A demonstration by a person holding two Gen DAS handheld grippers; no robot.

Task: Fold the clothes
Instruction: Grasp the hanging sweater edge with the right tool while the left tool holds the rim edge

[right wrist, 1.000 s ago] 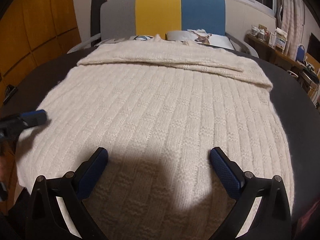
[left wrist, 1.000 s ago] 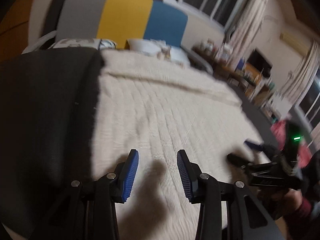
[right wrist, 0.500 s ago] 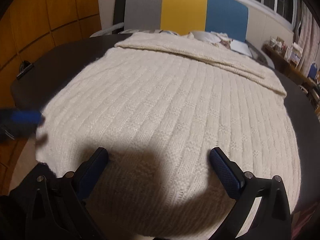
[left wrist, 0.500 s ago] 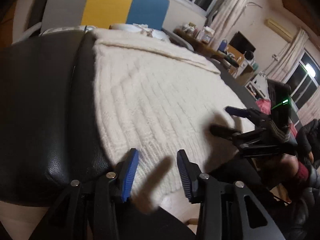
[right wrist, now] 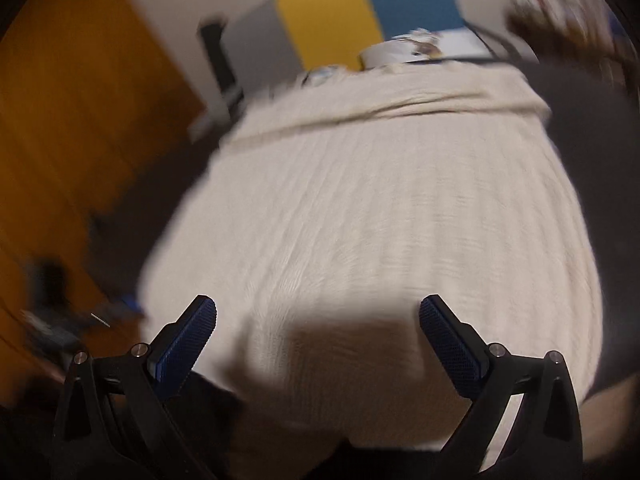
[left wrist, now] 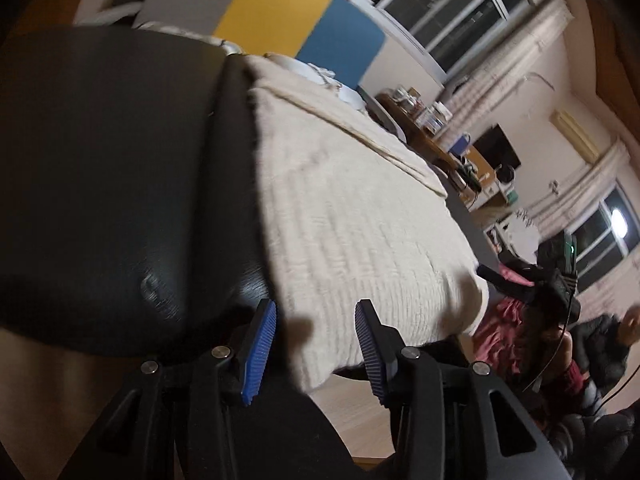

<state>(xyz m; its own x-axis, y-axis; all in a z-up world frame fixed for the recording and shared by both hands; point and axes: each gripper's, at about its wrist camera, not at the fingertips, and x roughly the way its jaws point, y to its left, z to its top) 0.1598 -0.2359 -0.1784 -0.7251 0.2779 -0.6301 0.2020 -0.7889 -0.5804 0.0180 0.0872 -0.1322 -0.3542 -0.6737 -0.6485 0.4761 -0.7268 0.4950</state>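
A cream ribbed knit sweater (left wrist: 352,220) lies spread flat on a black padded table (left wrist: 120,160), its far end folded over. My left gripper (left wrist: 315,308) hovers at the sweater's near left corner. Its jaws are opening and the blue pads touch nothing; the corner shows below the gap. In the right wrist view the sweater (right wrist: 380,220) fills the middle, and my right gripper (right wrist: 318,304) stands wide open above its near edge, holding nothing. The right gripper (left wrist: 520,280) also shows off the sweater's near right corner. That view is blurred.
A chair back in grey, yellow and blue (left wrist: 280,16) stands past the table's far end, with pillows in front of it. Orange wooden cabinets (right wrist: 60,120) line the left. A cluttered desk (left wrist: 440,132) and pink cloth (left wrist: 504,320) lie to the right.
My left gripper has drawn back from over the sweater to its near left corner and rolled. My right gripper has pulled back toward the near edge and tilted. Both stay empty.
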